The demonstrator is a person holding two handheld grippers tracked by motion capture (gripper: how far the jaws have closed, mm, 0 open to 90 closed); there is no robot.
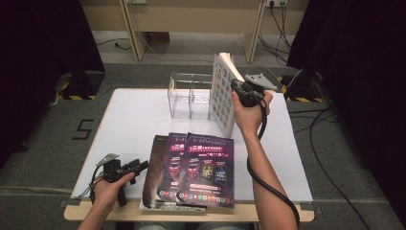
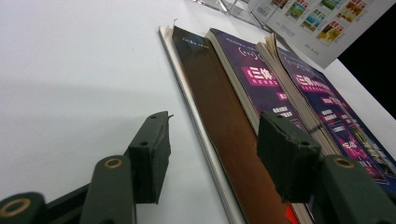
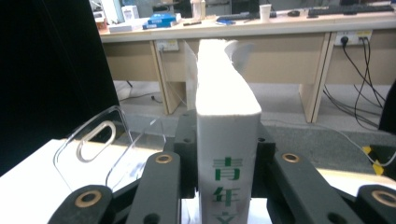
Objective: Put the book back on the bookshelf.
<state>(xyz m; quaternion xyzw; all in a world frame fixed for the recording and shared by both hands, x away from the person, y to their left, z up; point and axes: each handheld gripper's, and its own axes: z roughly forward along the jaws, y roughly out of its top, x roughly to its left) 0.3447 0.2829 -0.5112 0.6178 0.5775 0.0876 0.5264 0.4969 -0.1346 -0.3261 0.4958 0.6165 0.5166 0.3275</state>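
While the left gripper (image 1: pixel 140 167) rests open at lower left of the counter (image 1: pixel 129 120), the right gripper (image 1: pixel 239 87) clamps a white book (image 1: pixel 222 93) upright at upper centre, beside the clear organizer (image 1: pixel 189 96).

The high view looks down and forward over the whole white table (image 1: pixel 134 120). The left gripper view sits low, facing the magazines (image 2: pixel 261 88). The right gripper view looks level, very close to the held book (image 3: pixel 228 140); both share it with the high view.
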